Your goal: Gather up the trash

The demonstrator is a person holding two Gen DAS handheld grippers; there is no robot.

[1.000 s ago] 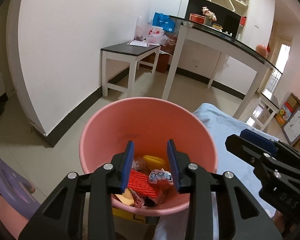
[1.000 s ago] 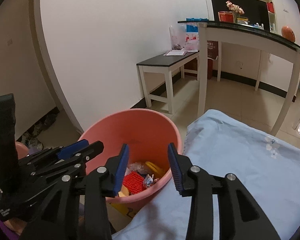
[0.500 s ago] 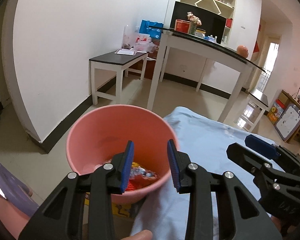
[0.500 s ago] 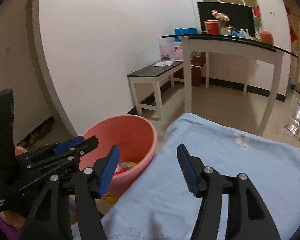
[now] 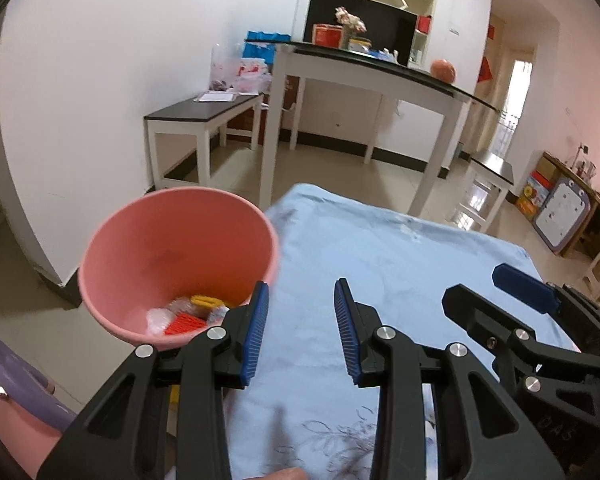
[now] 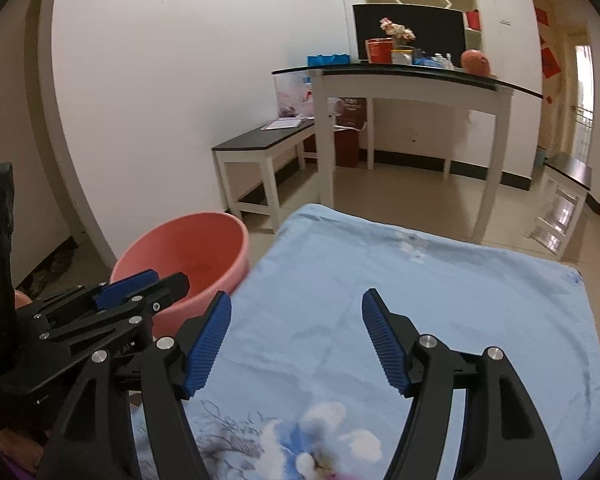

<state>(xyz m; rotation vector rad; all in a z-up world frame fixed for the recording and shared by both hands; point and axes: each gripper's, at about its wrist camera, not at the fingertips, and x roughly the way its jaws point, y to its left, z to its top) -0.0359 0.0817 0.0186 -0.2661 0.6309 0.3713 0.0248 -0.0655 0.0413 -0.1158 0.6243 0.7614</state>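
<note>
Left tool part open, empty. Right tool wide, empty. Both over blue cloth. No trash on cloth. Could bump pink bucket, spill wrappers.

White walls, beige tiled floor. Low black-topped bench at 11 o'clock; tall white table at 12. Daylit doorway at 2.

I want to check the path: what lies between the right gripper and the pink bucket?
In the right wrist view, the left gripper sits between the right gripper and the pink bucket.
</note>
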